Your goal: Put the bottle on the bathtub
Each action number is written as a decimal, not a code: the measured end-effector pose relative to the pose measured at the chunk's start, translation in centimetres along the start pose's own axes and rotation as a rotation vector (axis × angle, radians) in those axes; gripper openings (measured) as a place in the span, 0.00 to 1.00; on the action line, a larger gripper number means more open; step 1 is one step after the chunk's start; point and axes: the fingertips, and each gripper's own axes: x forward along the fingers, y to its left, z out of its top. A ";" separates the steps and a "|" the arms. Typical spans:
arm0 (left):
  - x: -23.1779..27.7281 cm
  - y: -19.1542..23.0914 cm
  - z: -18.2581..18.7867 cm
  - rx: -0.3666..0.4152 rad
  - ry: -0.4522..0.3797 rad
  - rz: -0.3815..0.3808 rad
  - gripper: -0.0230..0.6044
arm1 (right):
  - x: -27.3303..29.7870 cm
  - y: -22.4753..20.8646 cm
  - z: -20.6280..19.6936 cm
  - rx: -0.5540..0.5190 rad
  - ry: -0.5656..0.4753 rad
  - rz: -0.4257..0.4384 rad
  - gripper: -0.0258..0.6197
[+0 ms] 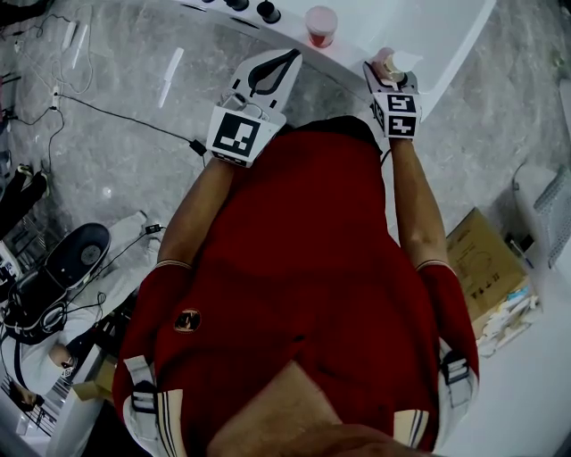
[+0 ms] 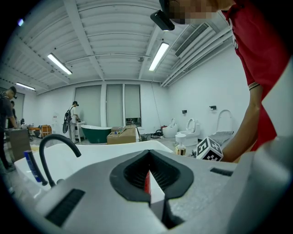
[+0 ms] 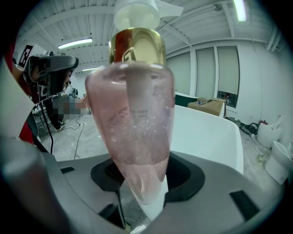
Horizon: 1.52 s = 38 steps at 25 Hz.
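Right claw (image 1: 390,68): closed on a translucent pink pump bottle (image 1: 385,59) with a gold collar and white pump head. In the right gripper view the bottle (image 3: 135,114) stands along the claw (image 3: 143,196), its narrow lower end pinched between the jaws.

Bottle position: at the near rim of the white bathtub (image 1: 357,31), toward its right end, right of a pink plastic cup (image 1: 321,25) standing on that rim. Contact between bottle and rim: cannot tell.

Left claw (image 1: 287,59): jaws tip to tip, nothing held. The left gripper view shows only a leaf-shaped gap behind the closed tips (image 2: 149,157). It hovers just near-left of the cup.

Also noted: round black knobs (image 1: 266,11) on the far rim, a curved black faucet (image 2: 57,142), and a brown cardboard box (image 1: 486,263) on the floor, near right.
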 end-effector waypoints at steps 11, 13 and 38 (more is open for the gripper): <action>-0.5 -1.1 0.5 -0.004 0.003 -0.005 0.05 | -1.1 -0.3 0.1 0.024 -0.021 -0.018 0.45; -0.7 -1.2 0.8 -0.005 0.003 -0.008 0.05 | -1.5 -0.3 0.5 0.026 -0.026 -0.019 0.48; -3.1 -4.1 3.7 -0.044 -0.018 -0.067 0.05 | -9.1 0.8 3.0 0.072 -0.028 -0.078 0.50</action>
